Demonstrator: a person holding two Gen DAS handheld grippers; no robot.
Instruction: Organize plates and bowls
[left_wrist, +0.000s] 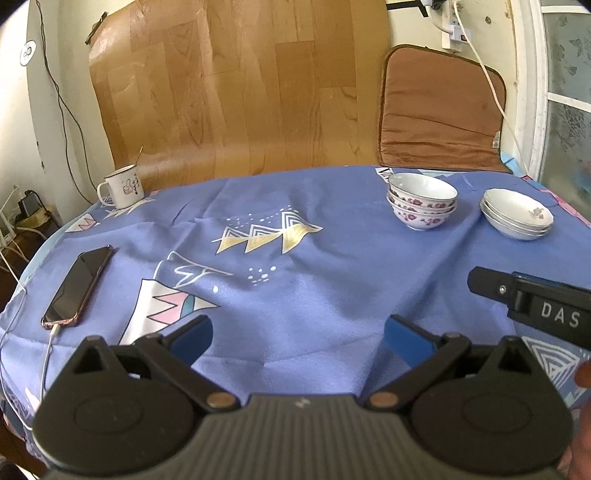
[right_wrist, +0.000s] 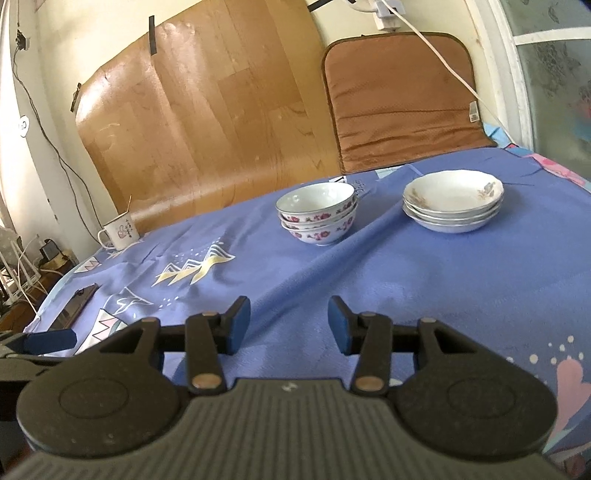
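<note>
Left wrist view: left claw (left_wrist: 298, 339) spread wide, blue pads (left_wrist: 406, 341) well apart, nothing between them, hovering low over the blue patterned cloth (left_wrist: 295, 258) on the counter. Stack of flowered bowls (left_wrist: 422, 201) ahead and off to the right, toward the far edge; stack of shallow plates (left_wrist: 517, 214) further right again, just beside the bowls but apart from them. Both stacks upright, rims level, nested neatly. Well away from the claw, so a forward and rightward reach needed from here. Right claw (left_wrist: 532, 299) poking in at the right edge, sitting between this claw and the plates. Phone (left_wrist: 77, 288) on its cable to the near left, enamel mug (left_wrist: 121, 186) far left at the back, both clear of any likely path.

Right wrist view: right claw (right_wrist: 289, 325) also released, pads parted with only cloth showing between, though less widely than the left. Bowls (right_wrist: 317, 214) almost straight ahead, slightly right of the gap; plates (right_wrist: 453, 201) ahead and further right. Round things, so no long axis to line up with; rim grip from the near side probably simplest. Judged nearer to both stacks than the left claw, and better aligned. Everything already sorted into two piles, so likely little left to do beyond shifting a stack.
</note>
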